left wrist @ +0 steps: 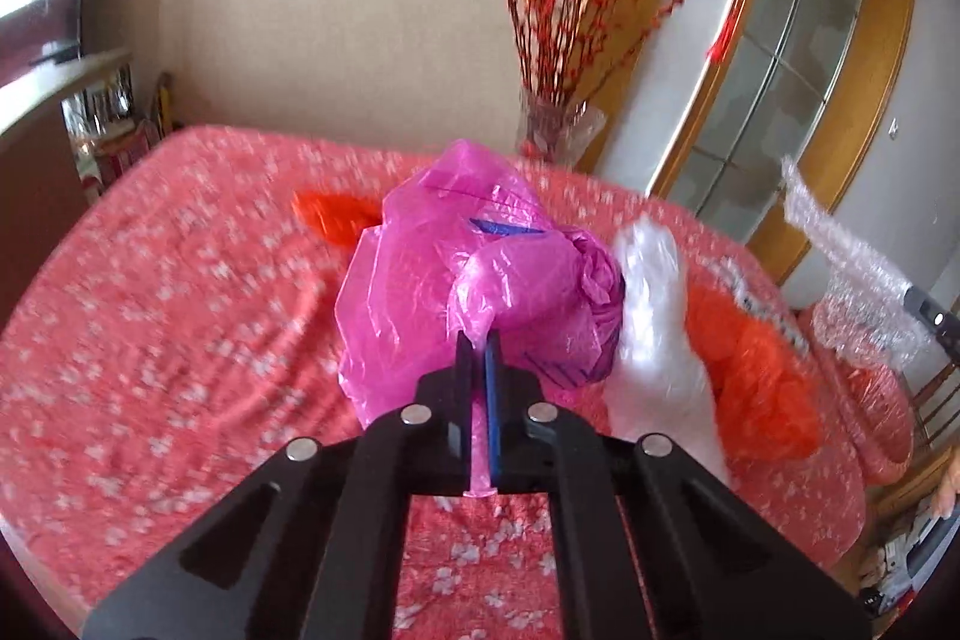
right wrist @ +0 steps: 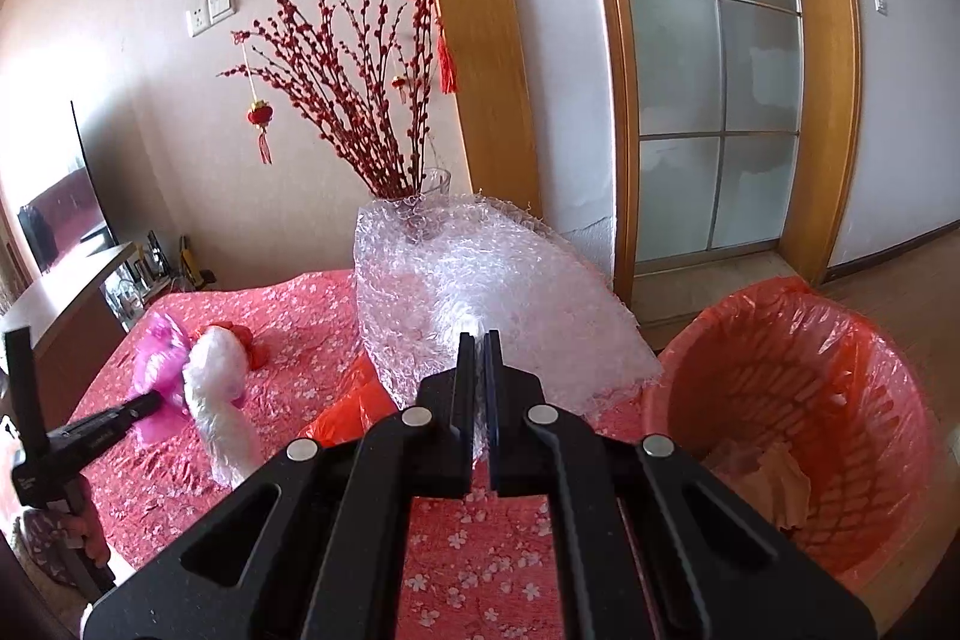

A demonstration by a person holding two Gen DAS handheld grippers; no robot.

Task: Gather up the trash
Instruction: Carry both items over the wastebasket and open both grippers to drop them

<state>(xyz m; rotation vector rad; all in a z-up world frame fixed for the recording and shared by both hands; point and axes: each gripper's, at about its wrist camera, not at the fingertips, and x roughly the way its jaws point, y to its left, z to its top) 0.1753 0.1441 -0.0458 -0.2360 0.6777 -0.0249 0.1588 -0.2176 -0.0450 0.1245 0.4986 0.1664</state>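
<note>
A crumpled pink plastic bag [left wrist: 432,268] lies on the red floral tablecloth [left wrist: 150,310]. My left gripper [left wrist: 478,340] is shut on a strip of it that runs between the fingers. Beside the pink bag are a clear white bag [left wrist: 654,328] and an orange bag [left wrist: 756,376]. My right gripper [right wrist: 478,340] is shut on a large sheet of bubble wrap [right wrist: 480,280], held up above the table. In the right wrist view the left gripper [right wrist: 153,402] meets the pink bag [right wrist: 159,352] at the far left. A basket with an orange liner [right wrist: 798,400] stands at the right, with some paper in it.
A glass vase of red branches [right wrist: 420,196] stands at the table's far edge, behind the bubble wrap. Another orange scrap [left wrist: 336,214] lies behind the pink bag. A low cabinet with a TV [right wrist: 66,292] is at the left, and a glazed door [right wrist: 714,100] at the right.
</note>
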